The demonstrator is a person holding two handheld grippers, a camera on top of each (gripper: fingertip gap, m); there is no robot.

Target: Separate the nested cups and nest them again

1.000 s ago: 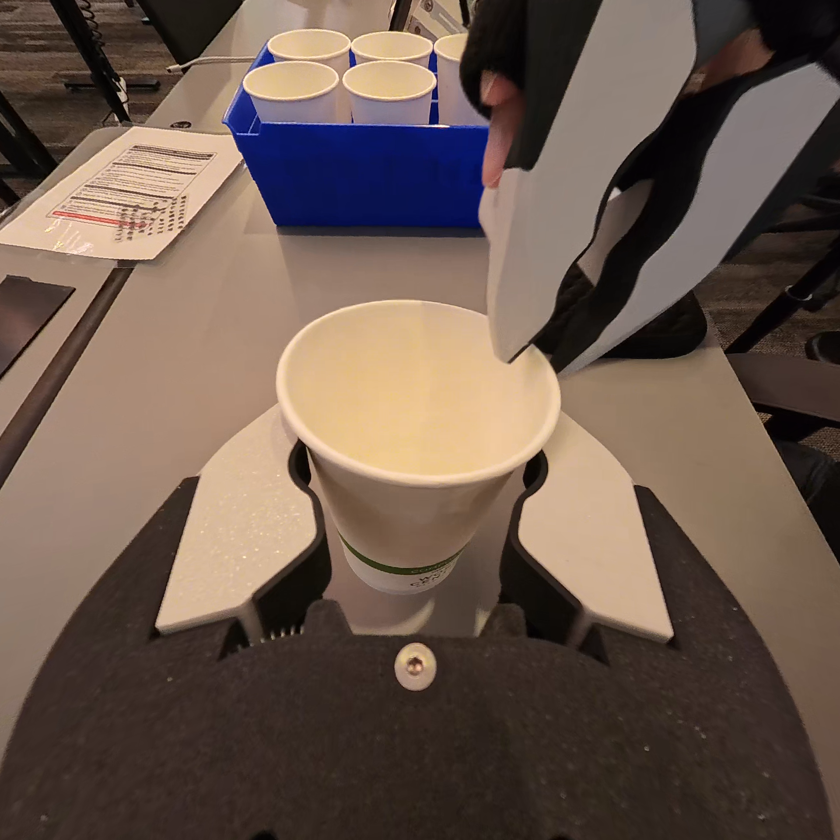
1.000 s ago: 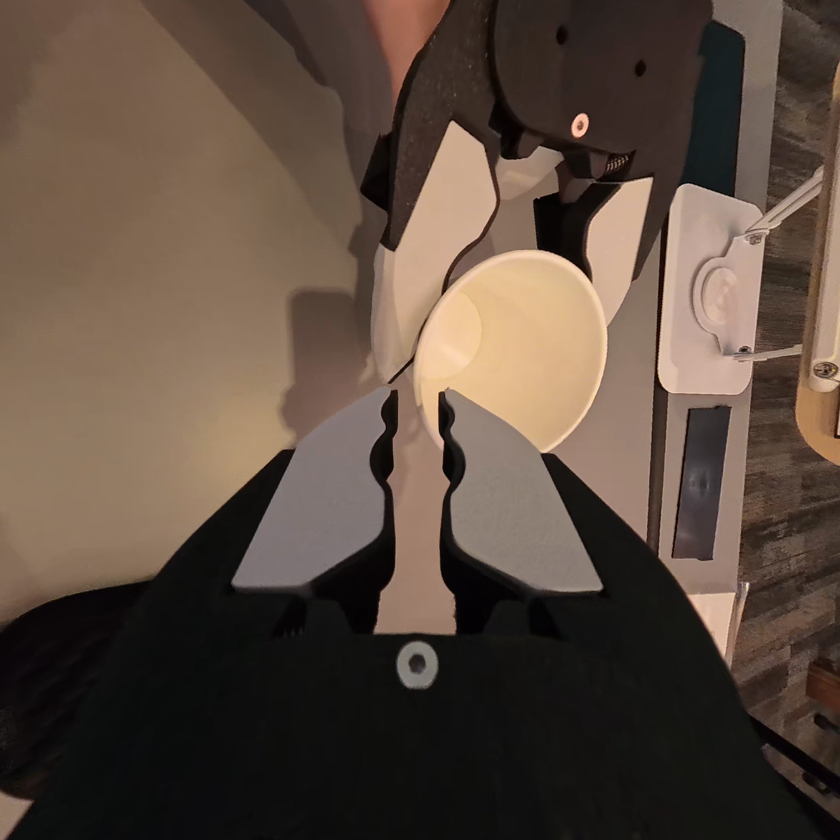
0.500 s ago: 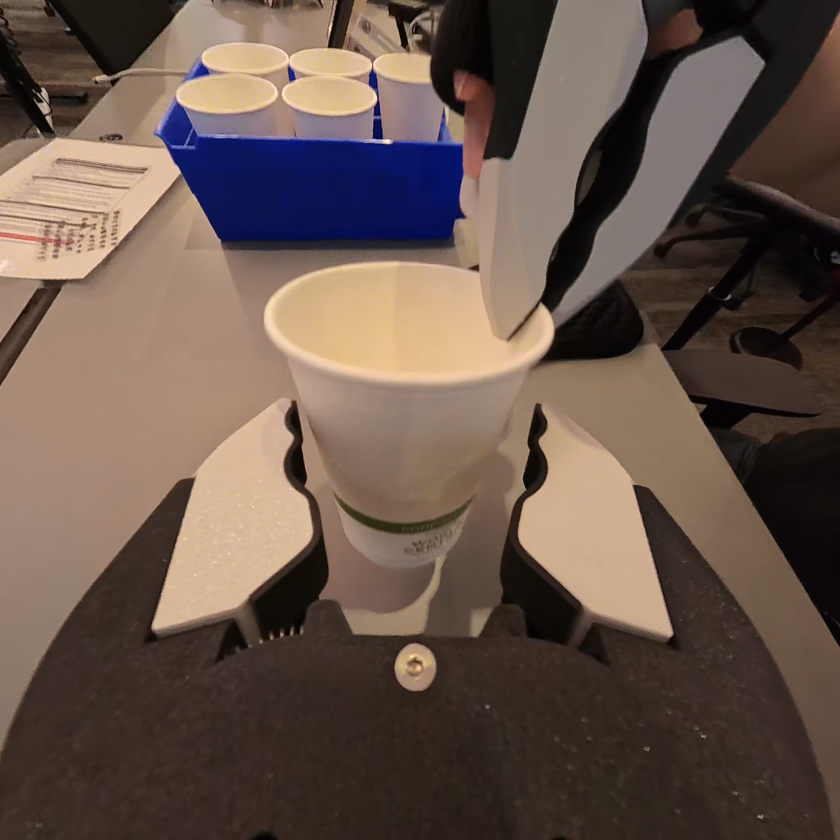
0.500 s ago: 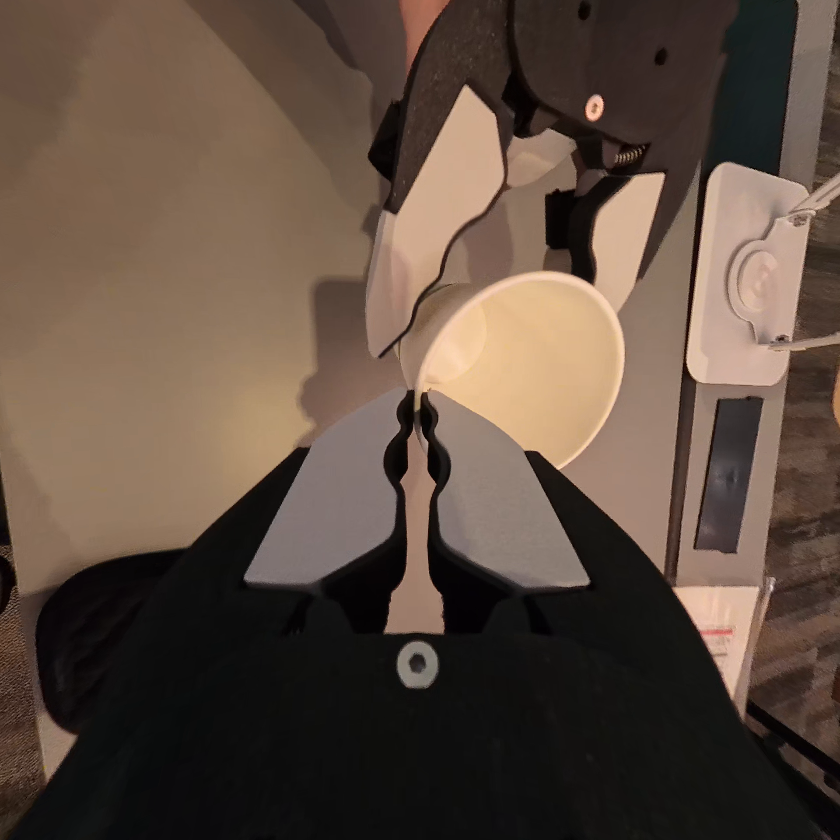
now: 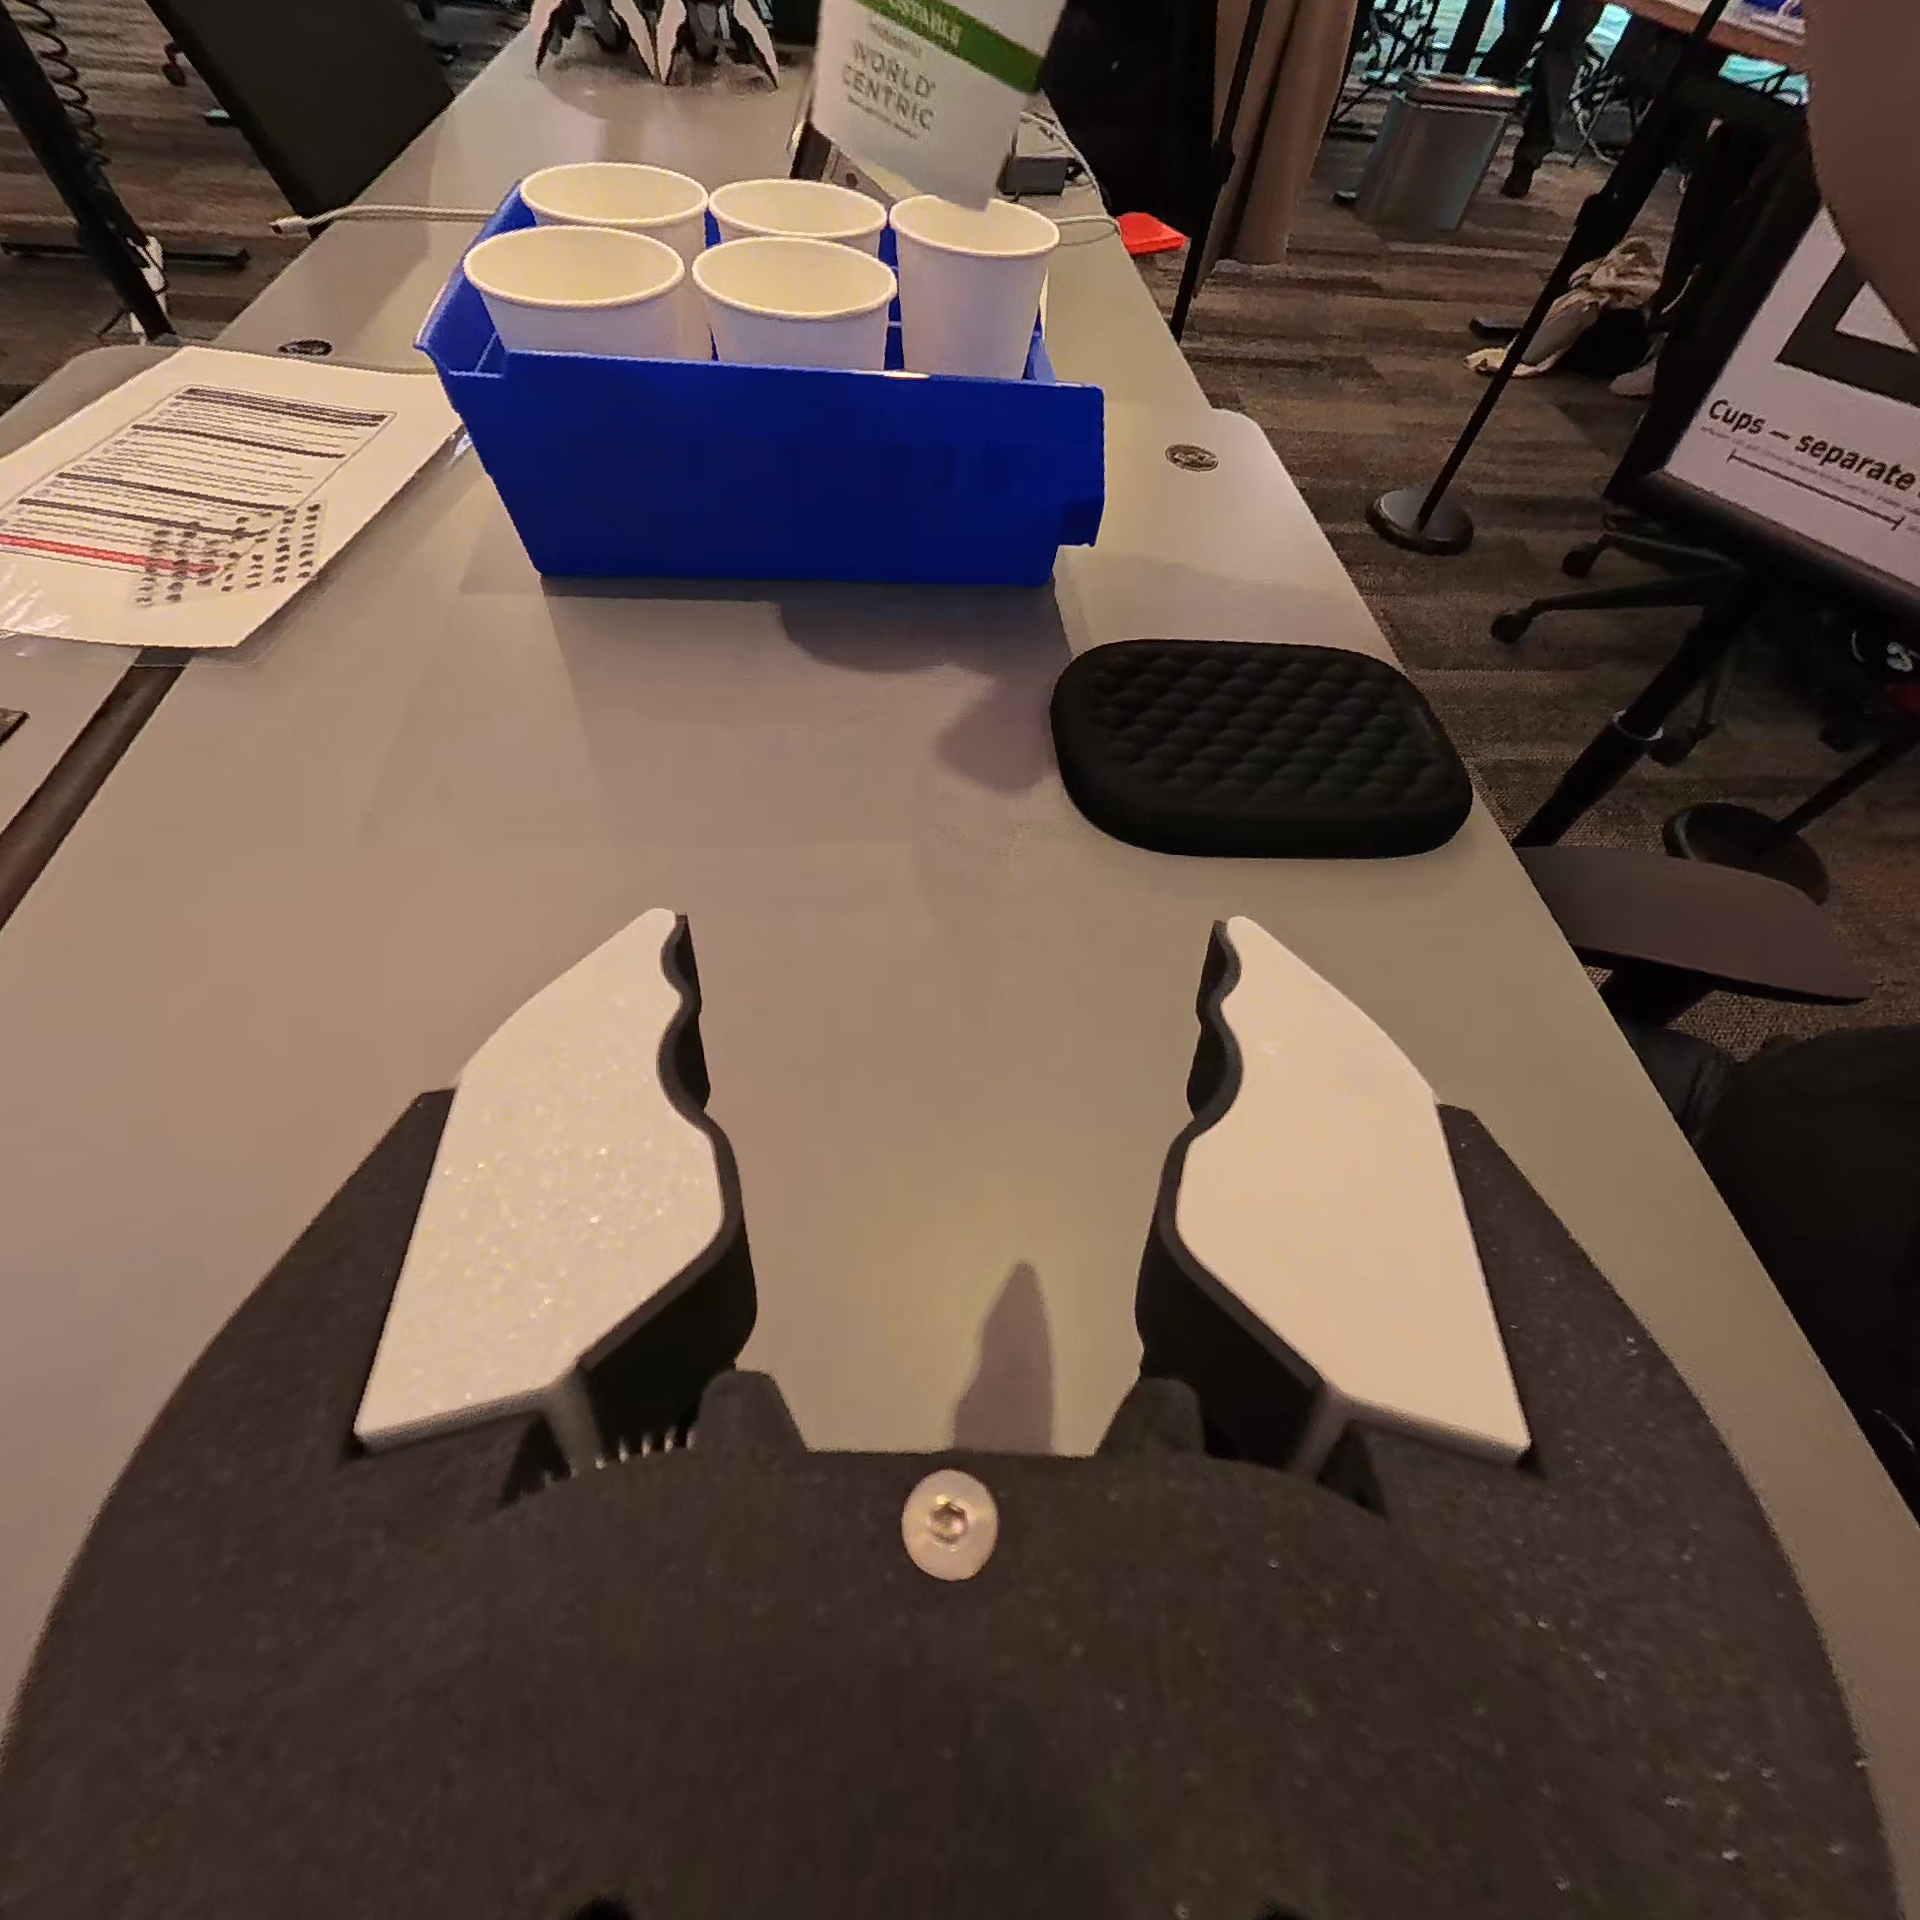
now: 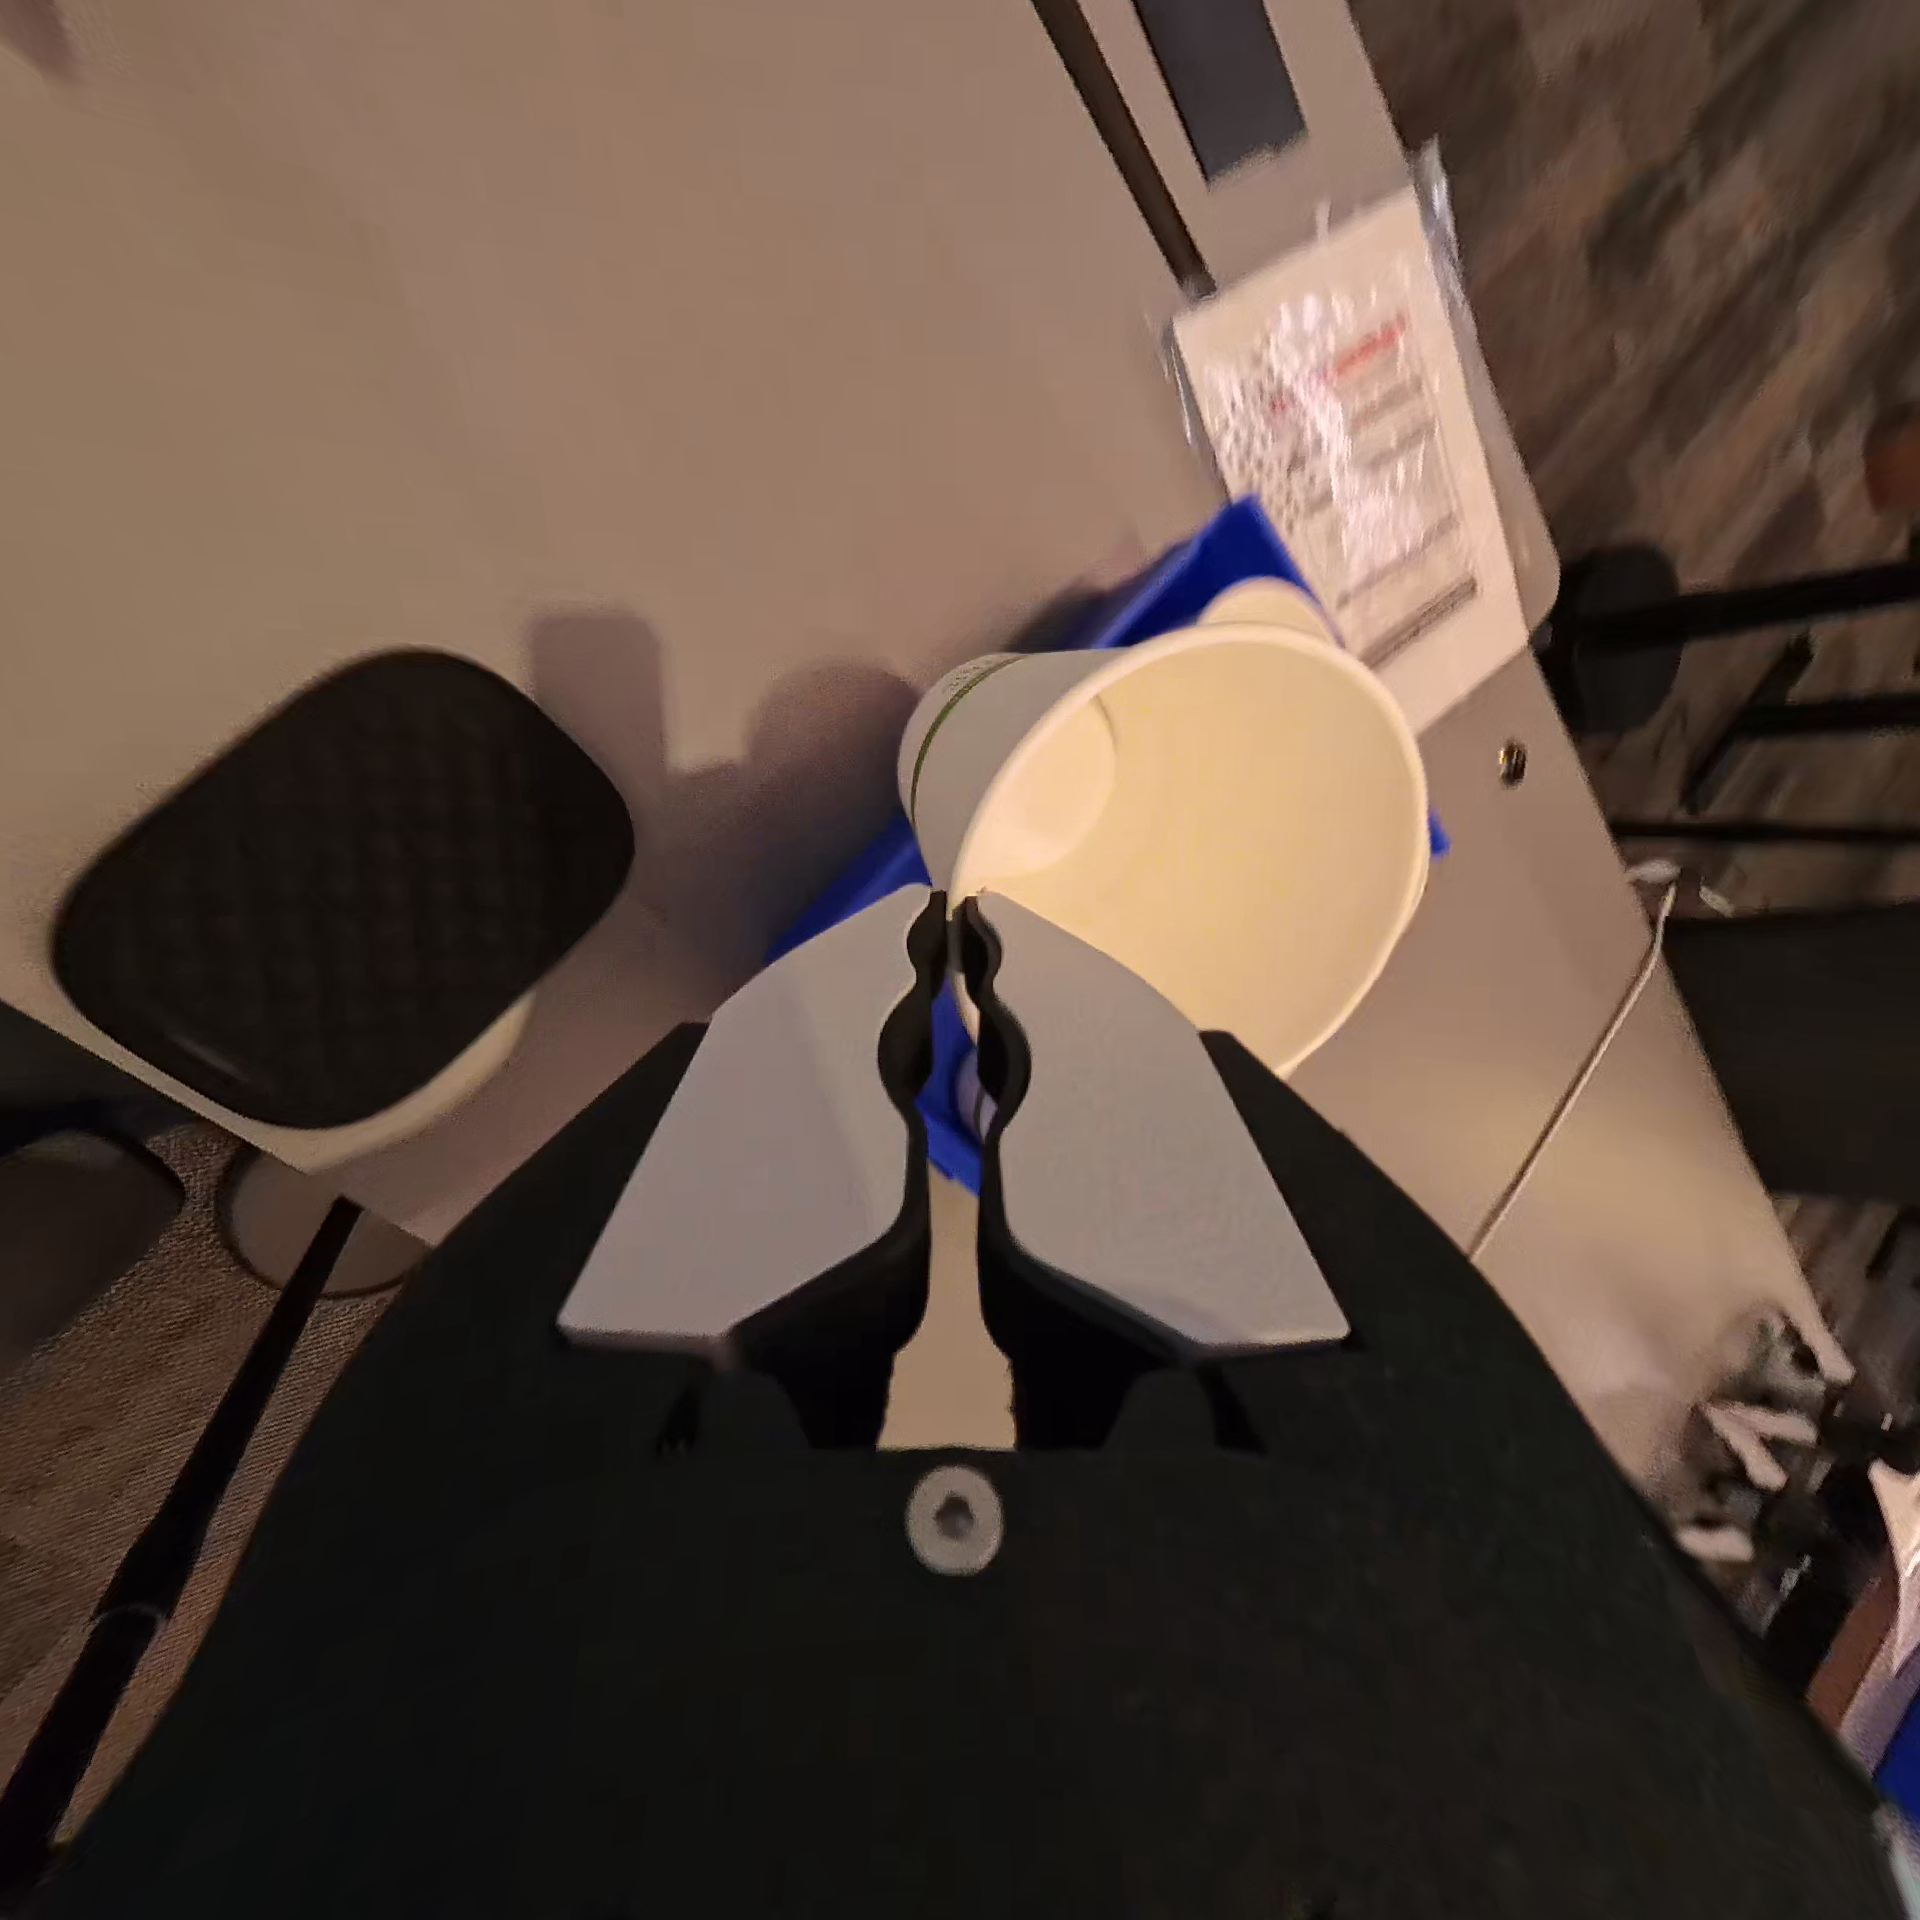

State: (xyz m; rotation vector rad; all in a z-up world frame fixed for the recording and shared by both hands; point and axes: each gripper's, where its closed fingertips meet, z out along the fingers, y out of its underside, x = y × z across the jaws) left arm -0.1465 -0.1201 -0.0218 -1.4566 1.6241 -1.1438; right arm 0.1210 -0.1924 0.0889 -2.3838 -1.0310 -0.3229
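Two wrist cams over a long grey worktop (image 5: pixel 644 790).

Left view: the left gripper (image 5: pixel 951 935) is hovering low over the near part of the worktop w/ its jaws spread wide, nothing sitting between them. At the far end, a blue bin (image 5: pixel 769 468) is holding five white paper cups (image 5: pixel 795 301), all upright, mouths up; the rightmost is standing taller than the rest. At the top edge of this view, above the bin's right end, the bottom of another white cup (image 5: pixel 925 94) w/ a green band is hanging in the air, clear of the bin cups. A black textured pad (image 5: pixel 1257 748) is lying by the worktop's right edge, between the gripper and the bin. A printed sheet in a clear sleeve (image 5: pixel 187 488) is lying at the left, beside the bin.

Right view, looking down from above: the right gripper (image 6: pixel 956 914) is pinching the rim of the white cup (image 6: pixel 1195 831), jaws nearly closed w/ only the thin cup wall between the tips. The cup is tilting, its mouth facing the cam, pale inside showing, green band near its base. It's hanging off the worktop, over the blue bin (image 6: pixel 1195 582). The black pad (image 6: pixel 343 883) is showing at the left near a worktop corner. The far part of this view, incl. the sheet (image 6: pixel 1351 436), is blurring.
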